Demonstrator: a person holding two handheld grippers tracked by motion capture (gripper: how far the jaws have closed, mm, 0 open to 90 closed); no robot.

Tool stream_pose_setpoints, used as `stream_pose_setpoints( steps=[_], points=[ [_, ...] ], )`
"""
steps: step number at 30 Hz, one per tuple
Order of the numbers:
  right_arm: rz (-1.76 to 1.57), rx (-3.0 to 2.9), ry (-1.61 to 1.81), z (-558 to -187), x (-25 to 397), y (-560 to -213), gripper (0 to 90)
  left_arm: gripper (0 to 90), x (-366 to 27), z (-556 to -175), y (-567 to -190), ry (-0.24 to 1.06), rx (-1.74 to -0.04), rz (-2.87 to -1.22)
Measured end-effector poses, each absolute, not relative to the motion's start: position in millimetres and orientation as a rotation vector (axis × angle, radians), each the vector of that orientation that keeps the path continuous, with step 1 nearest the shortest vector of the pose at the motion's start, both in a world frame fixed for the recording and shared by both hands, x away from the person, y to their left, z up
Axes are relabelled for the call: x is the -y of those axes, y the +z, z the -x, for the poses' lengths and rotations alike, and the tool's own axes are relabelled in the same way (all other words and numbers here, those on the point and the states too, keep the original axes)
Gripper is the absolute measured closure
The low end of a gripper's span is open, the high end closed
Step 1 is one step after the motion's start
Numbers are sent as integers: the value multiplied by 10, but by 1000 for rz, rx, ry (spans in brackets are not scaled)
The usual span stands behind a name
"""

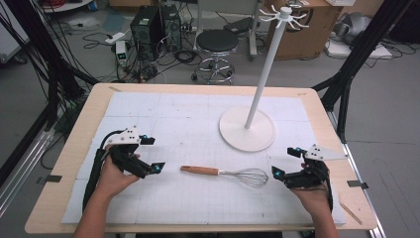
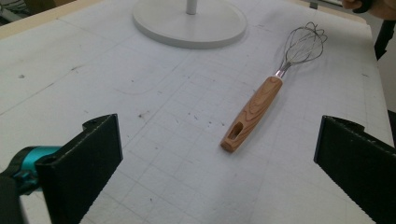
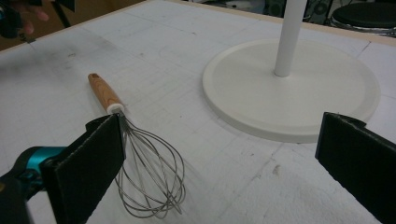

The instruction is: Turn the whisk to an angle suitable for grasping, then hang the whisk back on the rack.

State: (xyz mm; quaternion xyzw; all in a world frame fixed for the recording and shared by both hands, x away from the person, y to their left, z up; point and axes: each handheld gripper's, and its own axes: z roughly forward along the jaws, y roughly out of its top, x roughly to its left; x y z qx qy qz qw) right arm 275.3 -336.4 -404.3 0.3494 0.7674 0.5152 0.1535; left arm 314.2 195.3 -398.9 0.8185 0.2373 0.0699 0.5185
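While both grippers wait at either side, one whisk [image 1: 228,173] lies flat on the white mat [image 1: 163,114], near the middle of the table's near half. Its long axis runs left to right across the table: the wooden handle [image 1: 199,170] points left, toward the left gripper [image 1: 153,154], and the wire head [image 1: 250,177] points right, toward the right gripper [image 1: 283,162]. Nothing touches it.

The left gripper sits near the handle end, its jaws spread wide and holding nothing. The right gripper sits just beside the wire head, its jaws also wide apart and empty. There are two grippers, each in one hand, with two forearms coming in from the near edge.

Farther off and a little to the right stands one white stand [image 1: 267,64]: a round base [image 1: 246,130] on the mat, a tilted-looking pole, and a ring of hooks [image 1: 286,16] at the top.

The left gripper view looks along the whisk from the handle end and shows a slot [image 2: 235,130] cut through the end of the handle, which the high view is too small to tell. The right gripper view looks from the wire end: the wire loops [image 3: 152,179] lie just beside its left jaw, and a pale collar [image 3: 115,108] joins wires to wood. The hooks show in the high view, as do one black stool [image 1: 217,47] and computer boxes [image 1: 153,27] on the floor beyond the table [image 1: 69,163]
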Motion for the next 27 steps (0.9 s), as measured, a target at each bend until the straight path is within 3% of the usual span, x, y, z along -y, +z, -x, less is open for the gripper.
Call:
stream_pose_setpoints(
  steps=[14,27],
  points=[
    [-986,-2207,1473,-2796,3294,-3960,3,16,-2069,-3158,-3971,182,-585,-1932],
    [-823,-2428,1350,-3088,2693,-3733,3,16,-2131,-3149,-3952,197,-593,-1920]
  ],
)
